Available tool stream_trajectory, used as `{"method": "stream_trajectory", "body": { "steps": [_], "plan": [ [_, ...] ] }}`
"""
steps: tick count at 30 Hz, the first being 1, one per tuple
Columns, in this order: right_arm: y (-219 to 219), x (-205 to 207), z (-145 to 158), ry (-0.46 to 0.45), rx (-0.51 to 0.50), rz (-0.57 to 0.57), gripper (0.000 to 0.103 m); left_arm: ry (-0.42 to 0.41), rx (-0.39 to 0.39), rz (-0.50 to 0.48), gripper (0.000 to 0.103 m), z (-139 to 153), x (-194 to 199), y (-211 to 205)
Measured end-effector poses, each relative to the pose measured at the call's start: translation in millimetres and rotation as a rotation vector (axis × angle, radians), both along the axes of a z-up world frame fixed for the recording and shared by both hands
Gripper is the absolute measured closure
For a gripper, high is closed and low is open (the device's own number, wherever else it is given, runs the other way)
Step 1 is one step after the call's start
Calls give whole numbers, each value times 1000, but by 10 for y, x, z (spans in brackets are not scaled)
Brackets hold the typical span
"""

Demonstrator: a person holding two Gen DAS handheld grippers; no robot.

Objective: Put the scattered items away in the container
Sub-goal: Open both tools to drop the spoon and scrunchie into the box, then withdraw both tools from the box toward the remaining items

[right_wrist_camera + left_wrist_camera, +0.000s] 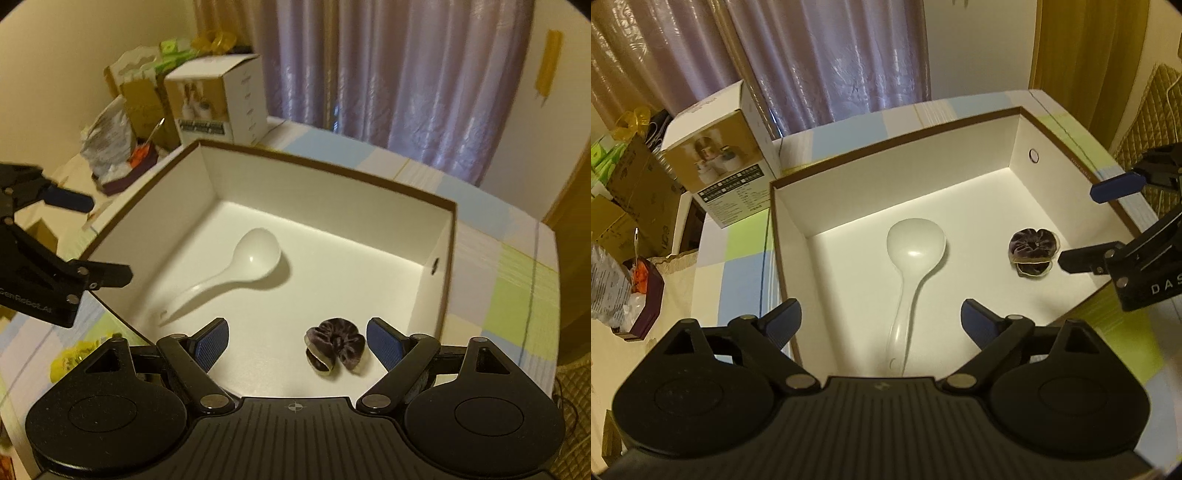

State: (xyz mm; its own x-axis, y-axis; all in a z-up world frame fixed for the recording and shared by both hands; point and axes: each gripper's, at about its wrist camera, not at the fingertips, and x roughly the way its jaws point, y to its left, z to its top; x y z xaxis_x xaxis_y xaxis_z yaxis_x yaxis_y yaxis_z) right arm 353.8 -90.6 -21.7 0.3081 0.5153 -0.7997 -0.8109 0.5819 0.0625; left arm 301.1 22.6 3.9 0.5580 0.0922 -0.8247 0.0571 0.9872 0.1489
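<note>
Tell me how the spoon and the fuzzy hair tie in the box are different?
The spoon is white, smooth and long; the hair tie is dark purple, ruffled and round. The spoon looks bigger than the hair tie. Both lie inside the box, held by neither open gripper.

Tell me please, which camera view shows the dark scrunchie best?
The right wrist view: the scrunchie lies close before the open right gripper, its folds clear. The left wrist view shows it smaller, near the box's right wall, beside the right gripper's finger.
</note>
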Motion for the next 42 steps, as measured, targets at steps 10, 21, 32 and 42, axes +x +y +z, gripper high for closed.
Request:
{"method": "stream_trajectory", "body": {
  "steps": [10, 21, 32, 42],
  "plan": [
    [-347, -425, 321, -52, 73, -148, 16, -73, -34, -53, 6, 313, -482, 185],
    [-545, -1022, 272, -38, 130, -256, 16, -105, -26, -83, 5, 322, -1110, 618],
    [-658, -1333, -144, 48, 87, -343, 16, -43, -64, -6, 5, -76, -1420, 977],
    [-782, -1446, -603, 163, -2, -425, 16, 79, -99, 2, 5, -590, -1463, 985]
  ]
}}
